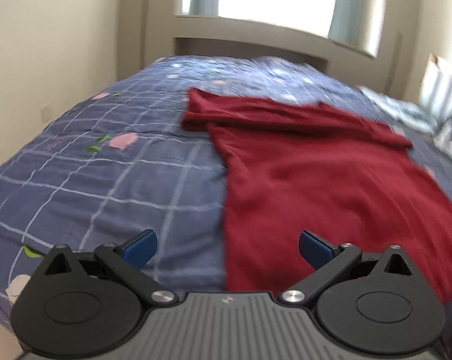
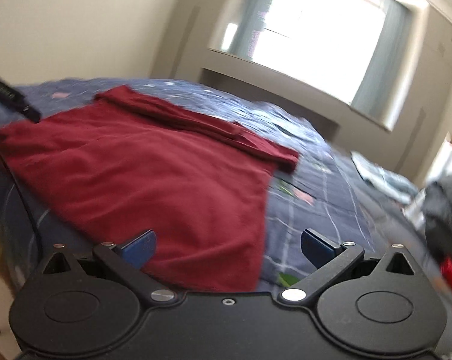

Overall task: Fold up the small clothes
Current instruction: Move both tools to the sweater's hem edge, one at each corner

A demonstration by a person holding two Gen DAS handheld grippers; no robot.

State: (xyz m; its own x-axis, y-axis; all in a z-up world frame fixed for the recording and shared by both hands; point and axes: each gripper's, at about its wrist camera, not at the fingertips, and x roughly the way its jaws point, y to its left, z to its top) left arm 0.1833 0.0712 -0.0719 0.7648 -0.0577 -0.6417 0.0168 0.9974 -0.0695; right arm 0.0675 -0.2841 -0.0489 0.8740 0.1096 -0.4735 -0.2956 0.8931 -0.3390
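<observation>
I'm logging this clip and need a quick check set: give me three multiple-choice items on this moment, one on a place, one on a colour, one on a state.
1. Where does the shirt lie?
A. on the bedspread
B. on the windowsill
C. on the floor

2. What colour is the shirt?
A. grey
B. dark red
C. yellow

3. How do the jaws of the left hand-held gripper and right hand-held gripper stand?
A. both shut on cloth
B. one shut, one open
C. both open and holding nothing

Answers:
1 A, the shirt is spread on the blue checked bedspread.
2 B, it is dark red in both views.
3 C, each view shows blue fingertips wide apart with nothing clamped between them.
</observation>
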